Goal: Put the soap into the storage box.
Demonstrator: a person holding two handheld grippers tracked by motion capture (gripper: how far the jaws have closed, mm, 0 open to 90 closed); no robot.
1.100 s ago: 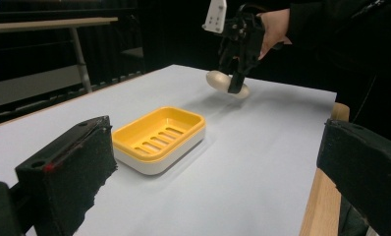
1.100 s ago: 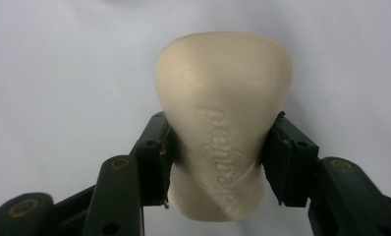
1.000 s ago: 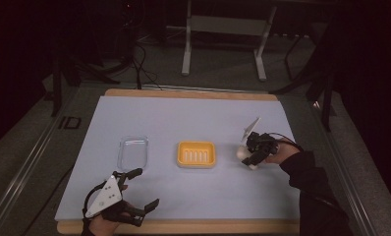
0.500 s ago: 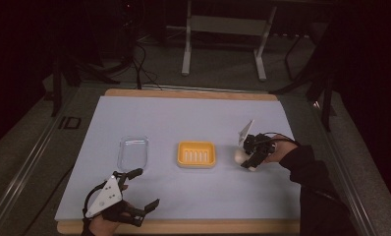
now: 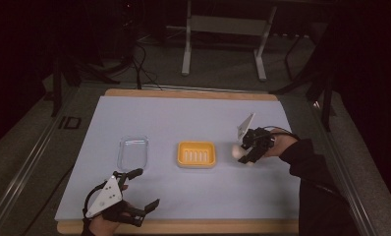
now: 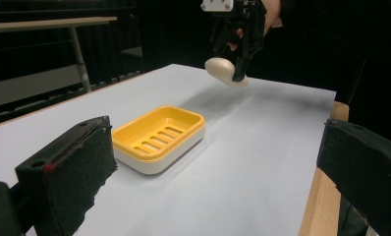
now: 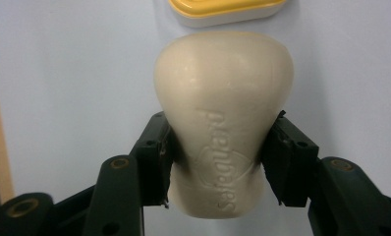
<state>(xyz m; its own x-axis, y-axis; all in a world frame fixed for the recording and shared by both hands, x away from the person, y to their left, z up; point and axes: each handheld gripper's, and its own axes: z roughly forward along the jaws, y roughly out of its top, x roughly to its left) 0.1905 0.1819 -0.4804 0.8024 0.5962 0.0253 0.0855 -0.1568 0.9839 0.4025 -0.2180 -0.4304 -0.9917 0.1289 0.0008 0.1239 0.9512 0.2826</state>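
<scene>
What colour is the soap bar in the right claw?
Cream, off-white soap bar with embossed lettering; clearest in the right gripper view.

Soap bar (image 7: 223, 128): embossed wording, illegible. Dark frame (image 5: 46, 147), nine o'clock of table: white letters "ID".

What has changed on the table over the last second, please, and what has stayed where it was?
The right gripper, shut on the cream soap bar, has carried it left toward the yellow soap dish; in the left gripper view the bar hangs clear of the table. Nothing was let go. The left gripper stays open near the front edge, and the dish and the clear lid have not moved.
</scene>
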